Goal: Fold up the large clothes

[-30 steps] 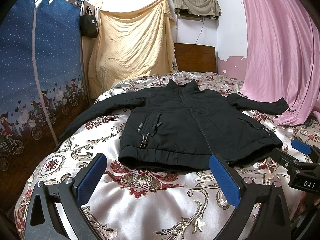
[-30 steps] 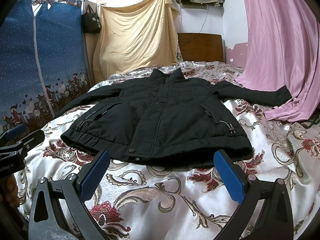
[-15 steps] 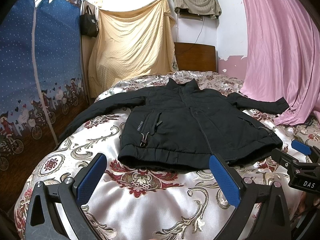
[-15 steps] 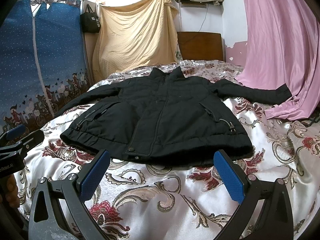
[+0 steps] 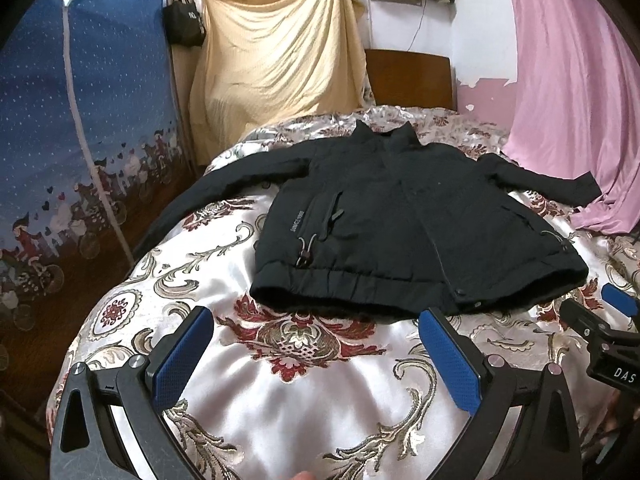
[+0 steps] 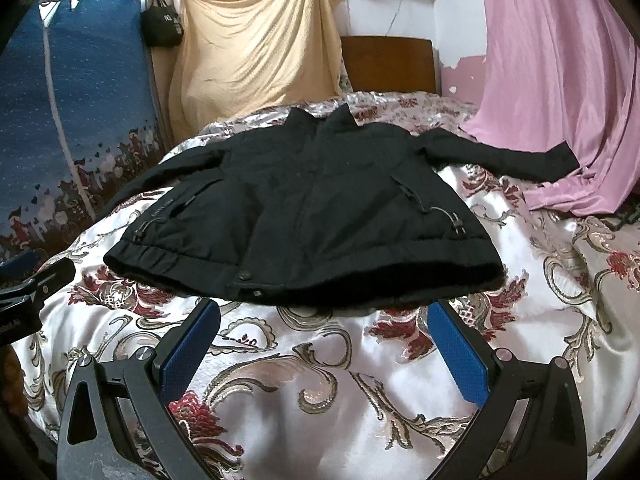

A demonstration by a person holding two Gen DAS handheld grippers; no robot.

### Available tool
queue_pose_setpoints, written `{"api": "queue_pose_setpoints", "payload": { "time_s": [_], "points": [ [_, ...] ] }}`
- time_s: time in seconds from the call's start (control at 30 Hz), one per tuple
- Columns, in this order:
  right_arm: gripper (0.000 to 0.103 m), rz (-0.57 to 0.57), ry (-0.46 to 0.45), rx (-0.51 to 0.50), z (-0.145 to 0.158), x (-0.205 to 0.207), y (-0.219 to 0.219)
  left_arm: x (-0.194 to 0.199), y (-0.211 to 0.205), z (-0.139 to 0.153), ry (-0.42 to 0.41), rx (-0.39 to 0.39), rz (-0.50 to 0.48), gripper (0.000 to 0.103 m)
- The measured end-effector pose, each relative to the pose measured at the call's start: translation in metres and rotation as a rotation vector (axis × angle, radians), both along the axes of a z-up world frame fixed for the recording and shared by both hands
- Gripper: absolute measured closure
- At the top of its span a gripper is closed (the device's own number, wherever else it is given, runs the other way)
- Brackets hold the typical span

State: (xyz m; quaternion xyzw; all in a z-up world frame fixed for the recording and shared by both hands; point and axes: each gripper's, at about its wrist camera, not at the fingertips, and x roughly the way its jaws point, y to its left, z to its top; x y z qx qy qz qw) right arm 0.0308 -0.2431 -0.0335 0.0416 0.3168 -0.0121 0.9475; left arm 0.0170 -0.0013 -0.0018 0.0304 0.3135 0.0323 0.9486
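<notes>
Lying front-up with sleeves spread, the black padded zip jacket (image 5: 404, 232) is ready for folding; left gripper (image 5: 316, 354) and right gripper (image 6: 324, 344) hover near its hem, wide and empty.

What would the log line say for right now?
jacket: flat on bed, unfolded | left gripper: open, empty | right gripper: open, empty

Black left tool (image 5: 312, 354), right tool (image 6: 324, 344), blue textured pads (image 5: 448, 356), silver screws, white "DAS" lettering
</notes>
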Motion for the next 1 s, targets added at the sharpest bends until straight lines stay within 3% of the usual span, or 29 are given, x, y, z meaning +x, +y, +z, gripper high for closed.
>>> {"api": "queue_pose_setpoints", "payload": {
  "time_s": [0.33,0.53,0.8,1.0],
  "points": [
    [0.001,-0.036,0.047,-0.059,0.029,0.002,-0.014,0.018,0.004,0.020,0.046,-0.011,-0.019,0.000],
    [0.001,-0.032,0.072,-0.004,0.041,0.023,-0.037,0.045,0.001,0.027,0.067,0.011,-0.032,0.000],
    [0.001,-0.031,0.128,0.057,0.035,0.093,-0.076,0.109,-0.020,0.028,0.114,0.066,-0.068,0.000],
    [0.001,-0.130,0.210,-0.024,0.024,0.159,-0.117,0.178,-0.047,0.020,0.158,0.063,-0.099,0.000]
  ]
}}
